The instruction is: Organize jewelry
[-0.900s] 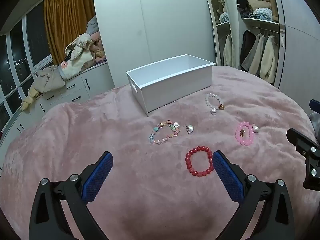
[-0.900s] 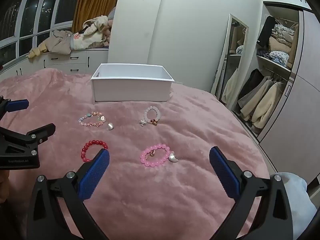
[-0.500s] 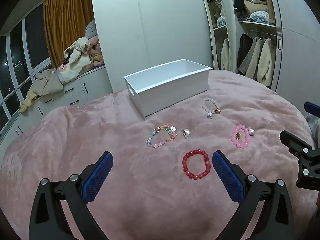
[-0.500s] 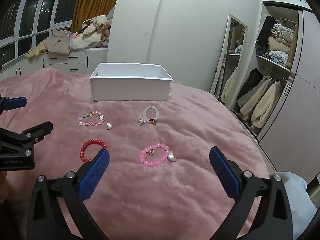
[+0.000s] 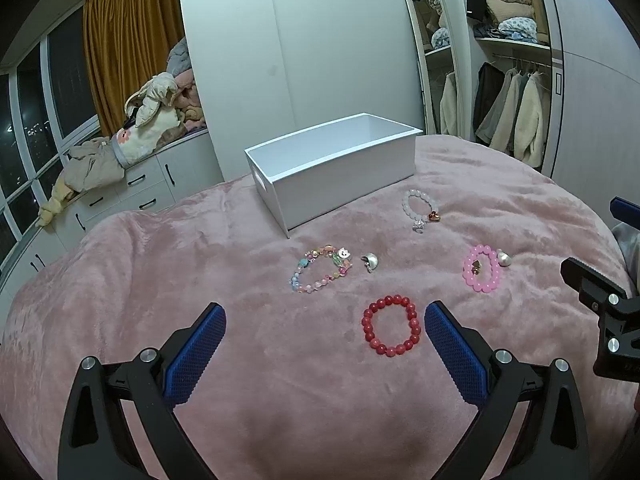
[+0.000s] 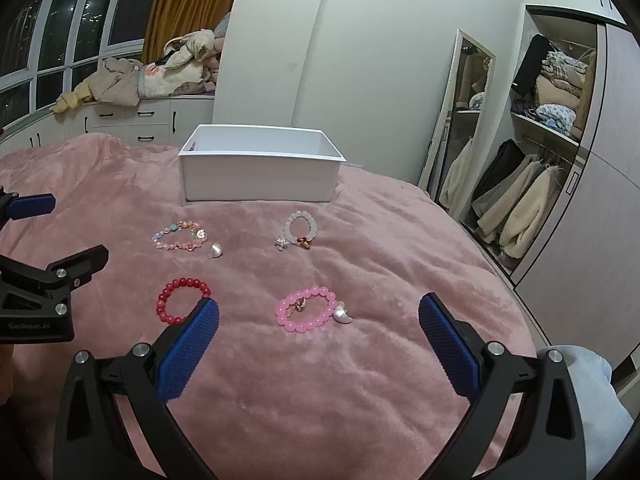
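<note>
Left gripper: jaws spread wide, nothing between the blue pads, tipped down toward the pink blanket; it hangs above the cloth, apart from every bead.
Mixed bracelet: farthest left of the four, flat on the blanket, just in front of the box's near corner, a small silver shell beside it.
Red bracelet: flat on the blanket, nearest the left gripper, just inside its right-hand pad, not touched.
Box: white, open top, standing at the far side of the blanket behind the bracelets.
White bracelet: in front of the box's right end, charms trailing toward us.
Pink bracelet: flat on the blanket, a silver shell touching its right edge, ahead of the right gripper, between its pads in that view.
Right gripper: also wide apart and holding nothing, angled down over the blanket, level with the left one.
</note>
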Action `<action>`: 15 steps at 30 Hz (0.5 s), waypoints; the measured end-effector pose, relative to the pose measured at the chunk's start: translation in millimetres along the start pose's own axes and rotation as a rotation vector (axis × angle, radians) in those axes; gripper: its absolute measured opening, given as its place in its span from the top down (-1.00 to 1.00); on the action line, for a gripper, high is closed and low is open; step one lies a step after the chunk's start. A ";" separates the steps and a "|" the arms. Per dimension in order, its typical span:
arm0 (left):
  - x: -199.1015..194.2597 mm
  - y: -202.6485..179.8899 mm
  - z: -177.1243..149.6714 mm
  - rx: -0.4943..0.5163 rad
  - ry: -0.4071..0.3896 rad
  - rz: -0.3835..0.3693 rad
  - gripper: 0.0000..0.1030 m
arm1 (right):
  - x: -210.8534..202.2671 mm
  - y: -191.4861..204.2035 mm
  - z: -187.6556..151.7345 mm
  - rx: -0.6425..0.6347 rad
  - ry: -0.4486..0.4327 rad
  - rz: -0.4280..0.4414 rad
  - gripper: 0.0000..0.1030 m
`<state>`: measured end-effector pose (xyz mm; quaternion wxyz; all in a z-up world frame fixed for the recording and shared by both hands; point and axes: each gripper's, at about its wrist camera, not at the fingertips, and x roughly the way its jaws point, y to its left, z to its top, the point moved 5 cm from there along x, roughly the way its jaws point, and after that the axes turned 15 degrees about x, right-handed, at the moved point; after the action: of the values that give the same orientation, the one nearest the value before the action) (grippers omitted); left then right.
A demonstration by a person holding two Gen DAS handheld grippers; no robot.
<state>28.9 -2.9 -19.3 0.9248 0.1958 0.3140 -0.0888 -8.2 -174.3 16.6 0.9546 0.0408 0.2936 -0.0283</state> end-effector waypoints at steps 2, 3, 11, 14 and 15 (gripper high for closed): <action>-2.5 0.5 -0.2 0.000 0.001 -0.001 -0.96 | 0.9 -0.4 0.0 0.002 0.006 -0.003 -0.91; -3.8 0.9 -0.4 0.000 0.002 -0.001 -0.96 | 1.3 -1.5 -0.4 0.005 0.007 -0.003 -0.91; 12.8 -6.2 -4.0 0.125 0.030 0.091 -0.96 | 5.1 -6.5 0.0 0.008 0.013 -0.014 -0.91; 15.0 -5.3 -6.7 0.124 0.052 0.102 -0.96 | 9.3 -9.7 -0.7 0.011 0.016 -0.019 -0.91; 16.8 -5.1 -7.7 0.124 0.063 0.095 -0.96 | 11.2 -11.8 -1.4 0.012 0.017 -0.024 -0.91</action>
<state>36.4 -5.0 -36.8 0.9037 0.2702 0.3271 -0.0578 -0.6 -186.2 8.4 0.9515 0.0430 0.3020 -0.0411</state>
